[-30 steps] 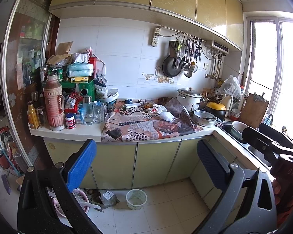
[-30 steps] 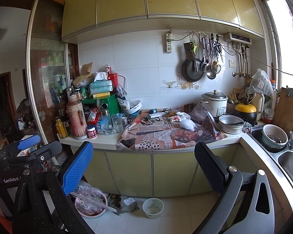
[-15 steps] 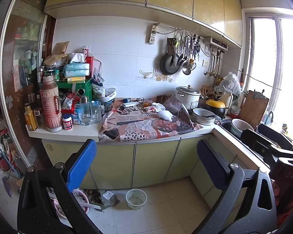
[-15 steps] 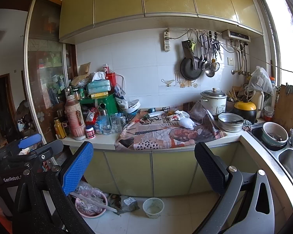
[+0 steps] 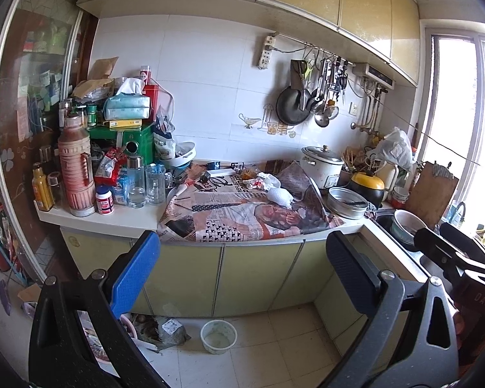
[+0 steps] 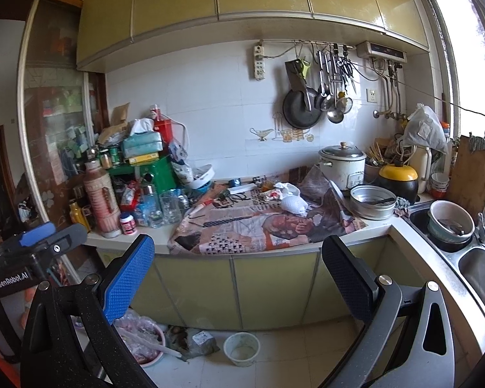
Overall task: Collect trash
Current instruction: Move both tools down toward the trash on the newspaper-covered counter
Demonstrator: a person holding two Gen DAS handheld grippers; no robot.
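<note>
Crumpled white paper trash (image 5: 278, 195) lies on a newspaper-covered counter (image 5: 242, 223), with more crumpled wrappers (image 5: 262, 181) behind it. It also shows in the right wrist view (image 6: 293, 204). My left gripper (image 5: 242, 278) is open and empty, held well back from the counter at cabinet height. My right gripper (image 6: 239, 278) is open and empty, also well back. Each gripper shows at the edge of the other's view.
Left of the newspaper stand a pink thermos (image 5: 76, 174), jars and glasses (image 5: 153, 182). A rice cooker (image 5: 321, 166), a metal pan (image 5: 347, 202) and a sink (image 6: 478, 274) are at the right. On the floor are a white cup (image 5: 218, 336) and a pink basin (image 6: 142, 339).
Both grippers have drifted slightly closer to the counter and a little left. Both stay open and empty.
</note>
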